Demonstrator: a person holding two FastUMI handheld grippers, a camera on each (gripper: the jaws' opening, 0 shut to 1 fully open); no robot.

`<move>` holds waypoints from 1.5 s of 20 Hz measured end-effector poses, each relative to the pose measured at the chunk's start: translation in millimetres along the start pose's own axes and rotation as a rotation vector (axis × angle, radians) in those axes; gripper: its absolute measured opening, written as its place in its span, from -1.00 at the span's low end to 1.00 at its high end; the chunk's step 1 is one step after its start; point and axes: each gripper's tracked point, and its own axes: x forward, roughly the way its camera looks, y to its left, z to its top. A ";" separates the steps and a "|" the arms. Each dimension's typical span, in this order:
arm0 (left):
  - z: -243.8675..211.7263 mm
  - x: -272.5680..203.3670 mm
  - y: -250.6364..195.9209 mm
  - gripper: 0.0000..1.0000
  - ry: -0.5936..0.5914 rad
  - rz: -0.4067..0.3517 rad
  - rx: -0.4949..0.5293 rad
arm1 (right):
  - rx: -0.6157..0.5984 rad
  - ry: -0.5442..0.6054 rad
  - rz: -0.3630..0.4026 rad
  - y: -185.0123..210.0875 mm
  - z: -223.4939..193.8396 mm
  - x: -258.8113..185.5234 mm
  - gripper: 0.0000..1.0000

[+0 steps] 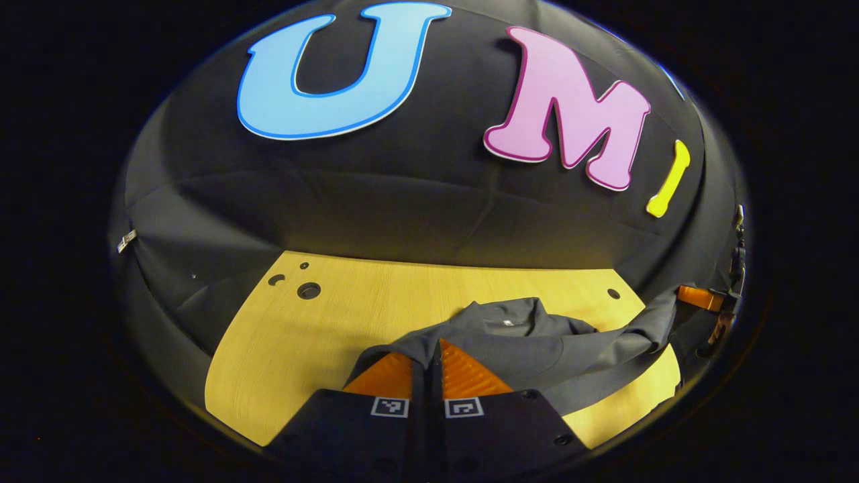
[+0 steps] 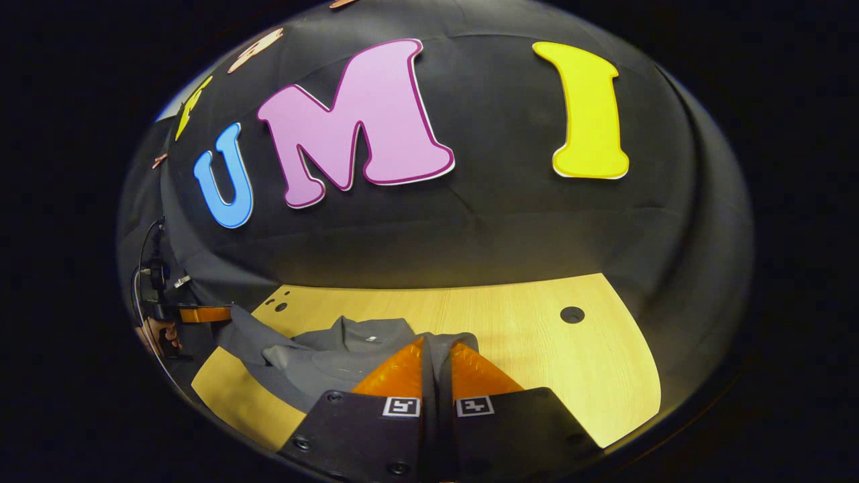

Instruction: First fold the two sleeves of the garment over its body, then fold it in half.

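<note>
Grey cloth is pinched at the bottom of both views. My left gripper [image 1: 427, 349] has its two fingers closed together on the near edge of the grey garment [image 1: 530, 342], and my right gripper [image 2: 436, 349] is closed the same way on the cloth in the right gripper view. Each grip lifts the fabric into a low ridge, and between the two grips it sags toward the wooden table [image 1: 302, 349].

Which part I hold is hard to say. The collar [image 1: 513, 315] lies away from me with a small pale label at its centre, so I judge these are the near corners or the hem, and that the step is a fold toward the collar. To do it well I should keep both grips level, carry them forward together at an even pace, and lay the edge down square to the collar before letting go.

Farther off, the left gripper view catches my right gripper at the far right, with a strip of cloth stretched up to it. The right gripper view shows my left gripper at the far left, with part of a hand [image 2: 158, 332] behind it.

Sleeves cannot be told apart from the body in this bunching, so I cannot confirm they are already folded. Cloth hides my fingertips.
</note>
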 end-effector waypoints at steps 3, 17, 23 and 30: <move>-9.9 26.3 5.9 -0.89 0.035 0.016 0.002 | -0.019 0.022 -0.023 -4.0 -11.0 25.3 -0.91; -68.6 117.2 19.3 -0.89 0.130 0.102 0.117 | -0.070 0.190 -0.125 -34.5 -95.6 113.0 -0.89; -91.5 133.2 19.7 -0.77 0.155 0.132 0.185 | -0.054 0.238 -0.144 -40.0 -126.7 129.7 -0.82; -90.5 130.3 18.6 -0.29 0.153 0.149 0.187 | -0.004 0.257 -0.143 -42.3 -134.2 122.1 -0.21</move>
